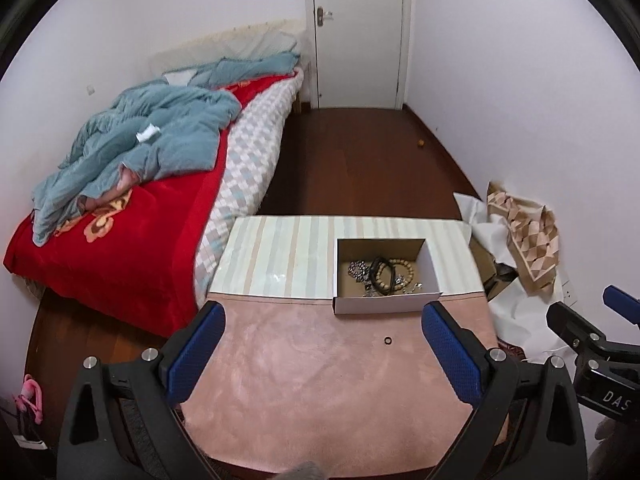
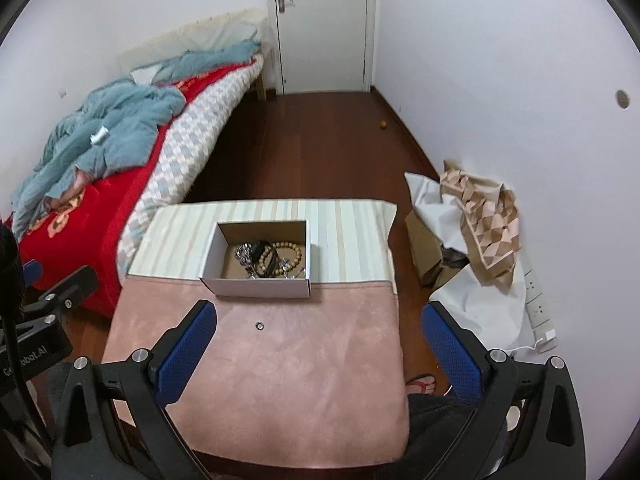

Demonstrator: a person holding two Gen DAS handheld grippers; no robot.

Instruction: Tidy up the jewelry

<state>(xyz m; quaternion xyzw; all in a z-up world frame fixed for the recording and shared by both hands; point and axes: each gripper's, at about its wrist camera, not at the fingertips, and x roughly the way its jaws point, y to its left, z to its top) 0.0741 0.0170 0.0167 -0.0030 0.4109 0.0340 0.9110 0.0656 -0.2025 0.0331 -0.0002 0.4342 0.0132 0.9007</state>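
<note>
Your left gripper (image 1: 324, 344) hangs above the pink suede-like cover (image 1: 320, 380) of the table with its blue-padded fingers (image 1: 196, 352) spread wide and nothing between them. Your right gripper (image 2: 318, 344) is held the same way, jaws fully apart and empty, over the near right part of that pink surface; from the left wrist view you can see it off to the right (image 1: 592, 340), beyond the table's edge.

The white cardboard box (image 2: 256, 286) sits open where the pink cover meets the striped cloth (image 2: 352, 240), ahead of both grippers. Inside it lies a tangle of jewelry (image 2: 268, 258): a wooden bead bracelet (image 2: 294, 254), a dark band (image 1: 378, 274) across it, and silvery chain pieces (image 1: 358, 270) to the left. The pieces overlap, so you cannot tell exactly how many there are.

One small dark ring (image 1: 387, 340) lies alone on the pink cover, outside the box and just in front of it, closer to your left gripper's right finger. Neither gripper touches it.

A bed with a red blanket (image 1: 120, 240) and a crumpled blue quilt (image 1: 152, 136) stands left of the table, and crumpled patterned paper (image 2: 484, 220) lies on the right by the wall
</note>
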